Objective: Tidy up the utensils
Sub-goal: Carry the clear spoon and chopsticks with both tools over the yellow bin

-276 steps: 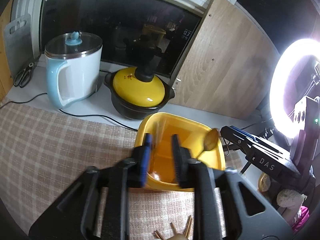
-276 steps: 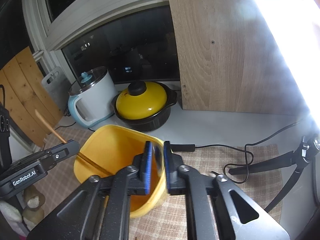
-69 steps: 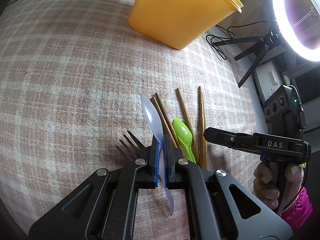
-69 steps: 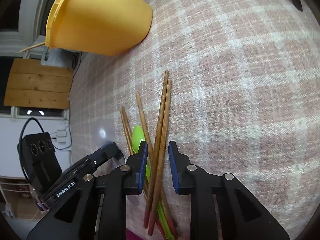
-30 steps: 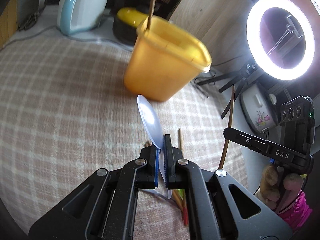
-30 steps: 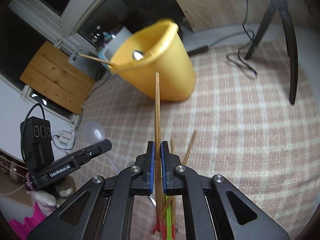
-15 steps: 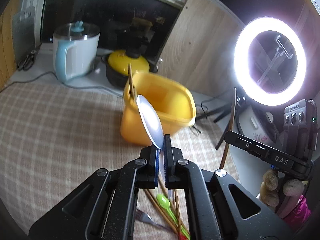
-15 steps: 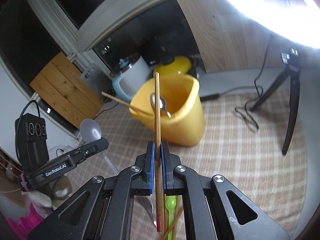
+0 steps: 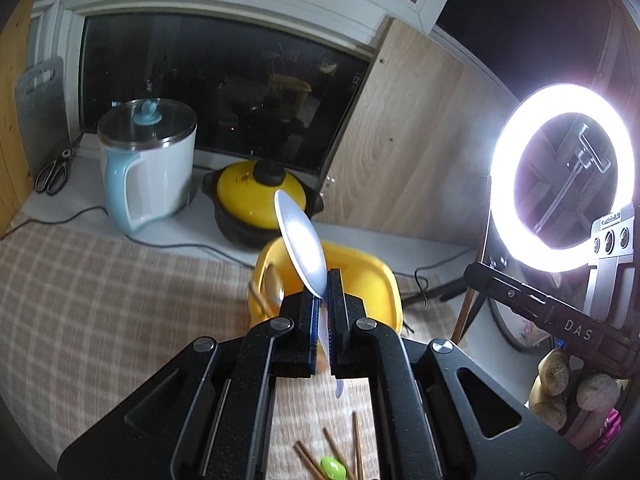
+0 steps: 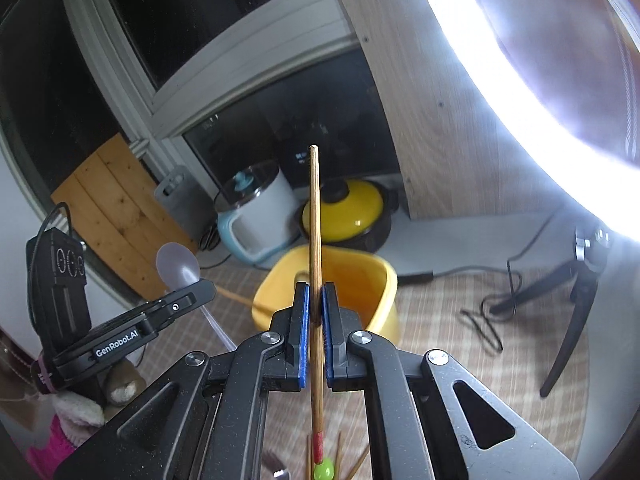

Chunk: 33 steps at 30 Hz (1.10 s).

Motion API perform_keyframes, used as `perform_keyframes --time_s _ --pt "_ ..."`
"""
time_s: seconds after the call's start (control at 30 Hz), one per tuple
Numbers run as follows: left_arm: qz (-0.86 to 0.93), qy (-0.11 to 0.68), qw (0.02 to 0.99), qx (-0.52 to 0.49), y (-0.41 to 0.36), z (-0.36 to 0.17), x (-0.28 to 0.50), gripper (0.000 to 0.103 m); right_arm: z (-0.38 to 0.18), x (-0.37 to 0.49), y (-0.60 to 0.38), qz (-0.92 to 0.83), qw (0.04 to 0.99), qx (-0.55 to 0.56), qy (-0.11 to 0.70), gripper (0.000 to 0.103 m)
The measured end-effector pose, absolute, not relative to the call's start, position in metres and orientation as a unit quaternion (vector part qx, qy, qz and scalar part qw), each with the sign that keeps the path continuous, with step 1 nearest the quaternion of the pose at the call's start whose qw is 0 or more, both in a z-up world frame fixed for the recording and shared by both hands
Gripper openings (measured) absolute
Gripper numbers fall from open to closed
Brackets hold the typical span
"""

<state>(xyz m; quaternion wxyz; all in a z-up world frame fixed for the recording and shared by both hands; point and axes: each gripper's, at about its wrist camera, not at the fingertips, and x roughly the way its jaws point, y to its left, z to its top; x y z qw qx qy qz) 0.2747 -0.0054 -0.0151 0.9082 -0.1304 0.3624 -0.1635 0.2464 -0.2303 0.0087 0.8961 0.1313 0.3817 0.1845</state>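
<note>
My left gripper (image 9: 323, 280) is shut on a translucent white plastic spoon (image 9: 300, 240), bowl up, held above the near rim of the yellow tub (image 9: 376, 280). The tub holds a wooden spoon (image 9: 272, 280). My right gripper (image 10: 314, 292) is shut on a wooden chopstick (image 10: 314, 220), held upright in front of the same tub (image 10: 352, 276). The left gripper with its spoon (image 10: 178, 268) shows at the left of the right wrist view. Loose chopsticks (image 9: 356, 444) and a green spoon (image 9: 334, 466) lie on the checked cloth below.
A white and blue electric pot (image 9: 146, 168) and a yellow-lidded black pot (image 9: 260, 204) stand behind the tub. A lit ring light (image 9: 560, 176) on a tripod (image 10: 576, 296) stands at the right with cables (image 10: 488, 320). Scissors (image 9: 50, 172) lie far left.
Both grippers have risen and tipped toward the yellow tub, carrying the white spoon and the chopstick. The tub now sits lower and closer behind the fingers in both views.
</note>
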Motion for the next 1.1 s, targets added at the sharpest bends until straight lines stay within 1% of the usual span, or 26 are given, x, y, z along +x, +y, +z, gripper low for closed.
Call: perform_keyframes --time_s 0.33,0.57,0.87,1.1 --pt "-0.154 0.342 0.918 -0.127 -0.011 -0.002 0.300 0.001 0.025 0.277 -0.226 0.172 0.912 0.127 0.351 0.005" --pt "-0.146 0.341 0.922 -0.108 -0.020 -0.009 0.312 0.001 0.032 0.291 -0.223 0.155 0.925 0.115 0.327 0.005" --pt "-0.142 0.349 0.921 -0.098 -0.027 -0.020 0.318 0.001 0.029 0.305 -0.219 0.145 0.931 0.111 0.315 0.005" --pt "-0.144 0.356 0.918 -0.093 -0.032 -0.029 0.321 0.001 0.015 0.312 -0.216 0.147 0.928 0.107 0.324 0.005"
